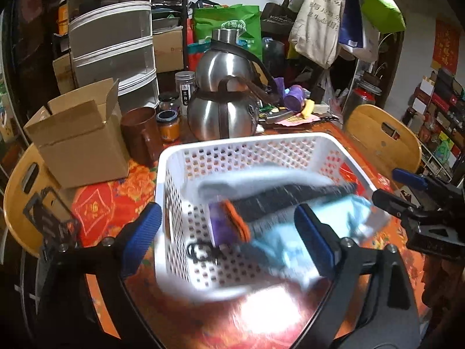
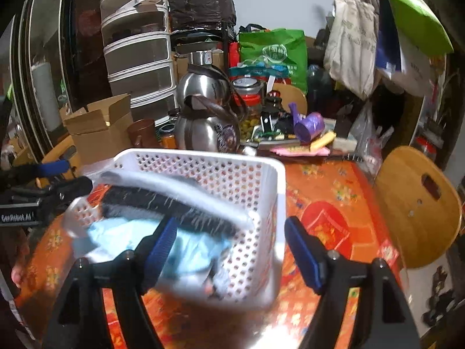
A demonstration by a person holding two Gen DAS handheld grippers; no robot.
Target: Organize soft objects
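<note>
Two grippers, left [image 1: 228,234] & right [image 2: 231,257], both spread wide, nothing gripped, over white perforated plastic basket [image 1: 241,145] w/ blurred soft cloths [image 1: 279,203] inside. Basket sits on orange floral tablecloth [image 2: 334,192]; steel kettle [image 1: 222,110] behind it, cardboard box [image 1: 78,142] to basket's left, wooden chair [image 2: 418,203] to its right.

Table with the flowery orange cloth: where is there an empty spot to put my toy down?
Bare cloth lies right of the white basket, toward the wooden chair. A smaller patch sits between the basket and the cardboard box. Behind the basket it is crowded: steel kettle, brown cup, jars and a purple roll.
</note>
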